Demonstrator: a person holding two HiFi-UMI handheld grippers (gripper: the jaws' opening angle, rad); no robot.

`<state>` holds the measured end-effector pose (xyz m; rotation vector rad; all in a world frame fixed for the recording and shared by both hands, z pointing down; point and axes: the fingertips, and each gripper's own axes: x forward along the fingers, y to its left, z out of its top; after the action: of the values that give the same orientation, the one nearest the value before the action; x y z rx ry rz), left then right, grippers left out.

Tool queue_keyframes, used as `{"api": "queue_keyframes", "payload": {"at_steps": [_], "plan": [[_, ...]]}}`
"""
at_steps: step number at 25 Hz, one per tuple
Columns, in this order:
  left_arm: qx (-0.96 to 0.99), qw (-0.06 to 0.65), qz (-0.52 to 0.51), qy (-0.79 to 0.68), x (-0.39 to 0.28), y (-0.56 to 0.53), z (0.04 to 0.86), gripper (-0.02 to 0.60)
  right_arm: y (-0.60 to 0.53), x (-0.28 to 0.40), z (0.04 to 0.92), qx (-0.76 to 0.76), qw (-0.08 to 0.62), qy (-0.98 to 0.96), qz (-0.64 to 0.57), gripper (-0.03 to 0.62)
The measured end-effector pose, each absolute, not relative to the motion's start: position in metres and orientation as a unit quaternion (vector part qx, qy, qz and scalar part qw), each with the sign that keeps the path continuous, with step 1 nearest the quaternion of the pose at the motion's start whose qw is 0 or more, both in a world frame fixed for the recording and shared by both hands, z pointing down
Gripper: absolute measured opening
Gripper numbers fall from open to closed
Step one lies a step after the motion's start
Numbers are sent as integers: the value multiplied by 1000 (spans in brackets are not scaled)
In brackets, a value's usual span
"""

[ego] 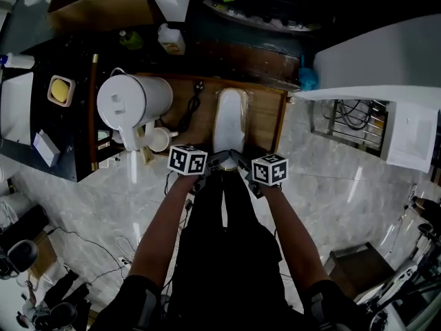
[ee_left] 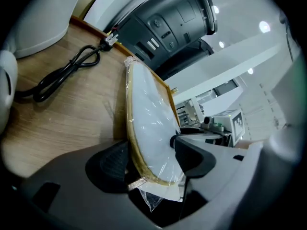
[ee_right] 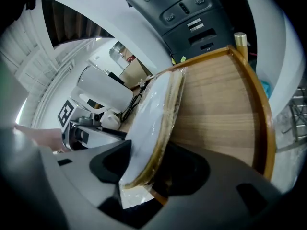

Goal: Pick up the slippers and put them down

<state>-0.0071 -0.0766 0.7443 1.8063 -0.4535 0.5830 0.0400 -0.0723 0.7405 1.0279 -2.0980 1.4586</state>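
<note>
A pair of white slippers with a tan sole rim, sealed in clear plastic, lies lengthwise on a wooden table. Both grippers meet at its near end. In the left gripper view the slippers stand on edge between the wide jaws of my left gripper. The plastic brushes the right fingertip. In the right gripper view the slippers lean on the left finger of my right gripper. A dark gap shows on the other side.
A white jug-like appliance, a white cup and a coiled black cable crowd the table's left part. The table has a raised rim. A dark machine stands behind it. Marble floor surrounds the table.
</note>
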Motion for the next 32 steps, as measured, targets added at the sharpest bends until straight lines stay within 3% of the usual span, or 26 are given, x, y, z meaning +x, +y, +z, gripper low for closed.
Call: {"api": "queue_keyframes", "payload": {"at_steps": [4, 32], "plan": [[764, 561, 244, -204, -11, -79, 743, 234, -72, 41, 737, 359, 184, -748, 527, 224], [821, 475, 254, -191, -23, -74, 642, 222, -72, 30, 633, 355, 178, -807, 436, 224]]}}
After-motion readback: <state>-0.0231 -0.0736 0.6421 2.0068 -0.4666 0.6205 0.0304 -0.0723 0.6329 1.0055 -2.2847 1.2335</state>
